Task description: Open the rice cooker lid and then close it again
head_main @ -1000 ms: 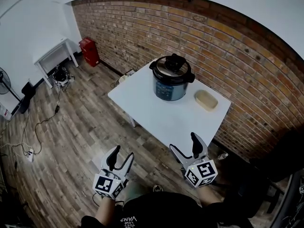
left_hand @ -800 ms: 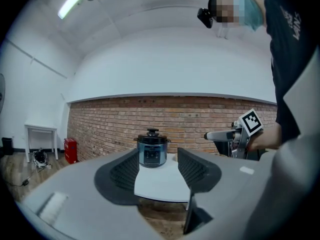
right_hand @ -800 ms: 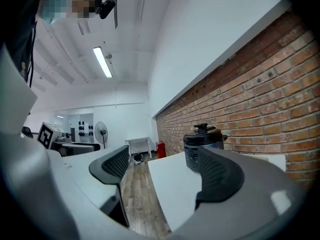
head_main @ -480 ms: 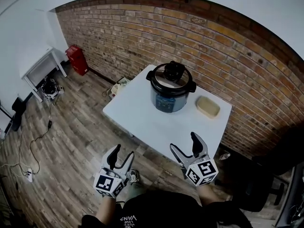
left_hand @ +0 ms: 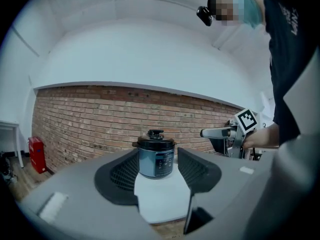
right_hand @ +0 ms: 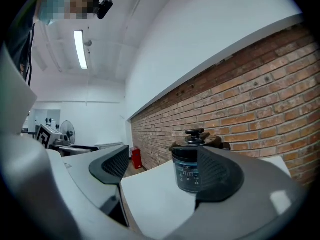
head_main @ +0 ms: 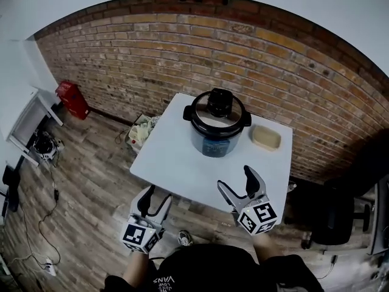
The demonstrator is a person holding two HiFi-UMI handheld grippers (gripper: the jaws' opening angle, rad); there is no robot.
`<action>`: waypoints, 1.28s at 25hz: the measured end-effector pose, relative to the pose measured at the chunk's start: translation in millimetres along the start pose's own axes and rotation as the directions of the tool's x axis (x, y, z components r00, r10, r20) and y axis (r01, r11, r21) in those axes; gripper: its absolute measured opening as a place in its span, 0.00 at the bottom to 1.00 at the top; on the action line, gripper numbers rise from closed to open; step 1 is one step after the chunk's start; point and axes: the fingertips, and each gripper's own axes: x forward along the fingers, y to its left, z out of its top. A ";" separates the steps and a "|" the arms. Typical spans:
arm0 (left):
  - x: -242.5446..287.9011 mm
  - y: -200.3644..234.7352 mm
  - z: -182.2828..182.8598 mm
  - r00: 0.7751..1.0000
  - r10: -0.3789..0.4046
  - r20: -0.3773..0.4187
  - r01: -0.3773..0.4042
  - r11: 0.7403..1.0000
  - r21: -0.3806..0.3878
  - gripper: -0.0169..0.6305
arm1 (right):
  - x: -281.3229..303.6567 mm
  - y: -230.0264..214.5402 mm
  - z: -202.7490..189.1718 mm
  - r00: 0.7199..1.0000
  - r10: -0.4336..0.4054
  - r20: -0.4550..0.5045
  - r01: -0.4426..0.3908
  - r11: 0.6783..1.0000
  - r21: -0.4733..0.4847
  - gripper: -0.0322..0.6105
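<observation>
A blue rice cooker point(head_main: 217, 126) with a shut black lid and a knob on top stands at the back of a white table point(head_main: 182, 163), close to the brick wall. The same rice cooker point(left_hand: 156, 158) shows between the left jaws, and the rice cooker point(right_hand: 192, 164) partly behind the right one in the right gripper view. My left gripper point(head_main: 155, 202) hangs open off the table's near left edge. My right gripper point(head_main: 239, 184) is open above the near edge. Both are well short of the cooker and hold nothing.
A beige oval dish point(head_main: 266, 138) lies on the table to the right of the cooker. A brick wall point(head_main: 152, 53) runs behind. On the wood floor are a bag of clutter point(head_main: 141, 130), a red box point(head_main: 73, 98) and cables point(head_main: 48, 193). A dark chair point(head_main: 331, 224) stands at right.
The view has swung left to right, so the table and cooker now sit more squarely ahead and closer. Both grippers keep their pose, open and empty.
</observation>
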 end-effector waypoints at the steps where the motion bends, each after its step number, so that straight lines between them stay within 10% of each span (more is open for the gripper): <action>1: 3.2 7.7 -0.5 1.000 -0.017 -0.005 0.017 1.000 -0.001 0.36 | 5.7 1.3 -0.5 1.000 -0.016 0.005 0.016 1.000 0.002 0.71; 13: 45.8 49.5 -1.5 0.981 -0.189 -0.046 0.188 0.982 -0.021 0.36 | 54.2 -11.6 13.0 0.994 -0.108 0.017 0.109 0.993 -0.055 0.70; 32: 132.6 65.0 7.4 0.994 -0.109 -0.022 0.108 0.993 -0.040 0.36 | 160.1 -108.8 47.4 0.999 0.038 -0.033 -0.042 0.991 -0.128 0.70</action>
